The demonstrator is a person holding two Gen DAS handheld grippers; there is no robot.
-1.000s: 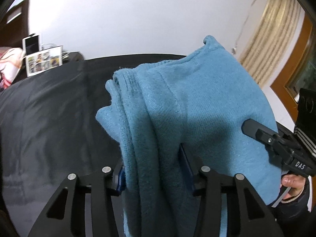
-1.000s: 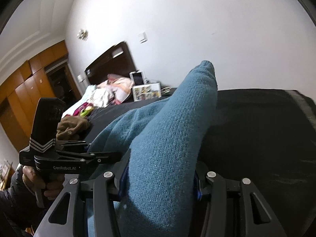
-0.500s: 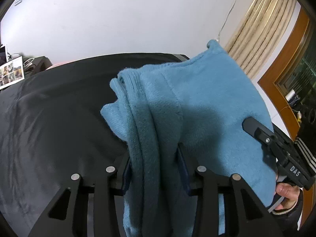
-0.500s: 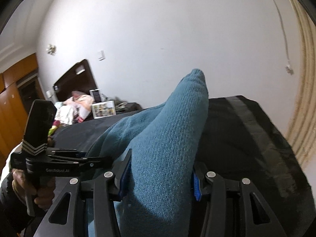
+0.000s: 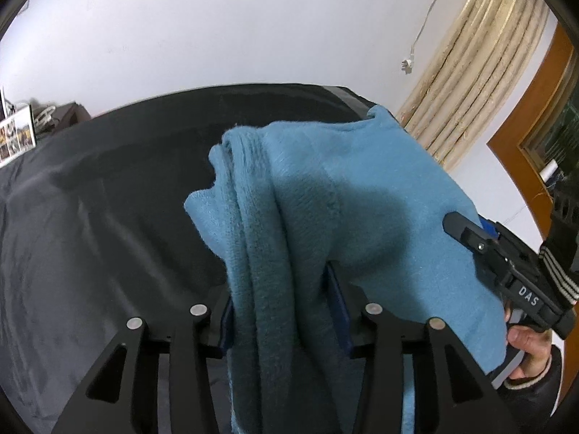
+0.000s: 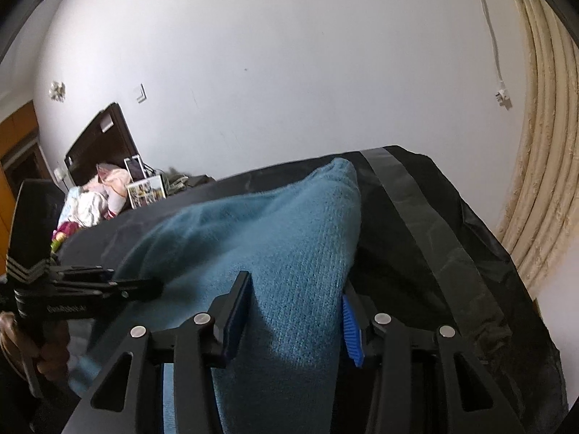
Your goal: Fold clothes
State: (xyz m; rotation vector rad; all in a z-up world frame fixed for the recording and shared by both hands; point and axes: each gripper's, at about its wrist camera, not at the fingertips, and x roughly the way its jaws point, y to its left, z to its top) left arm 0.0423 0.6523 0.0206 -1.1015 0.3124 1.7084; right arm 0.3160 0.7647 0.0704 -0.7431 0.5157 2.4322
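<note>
While both claws, left (image 5: 284,311) & right (image 6: 295,320), clamp blue sweater (image 5: 343,195), it hangs over black cover (image 5: 108,199).

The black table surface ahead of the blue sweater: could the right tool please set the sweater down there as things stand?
Probably yes: the black surface ahead of the blue sweater looks bare.

Between our left fingers (image 5: 338,303) hangs the bunched sweater (image 5: 325,195), spreading right to our right gripper (image 6: 293,311). The bed cover (image 5: 90,217) lies beneath and ahead; curtain (image 5: 470,83) beyond, right.
</note>
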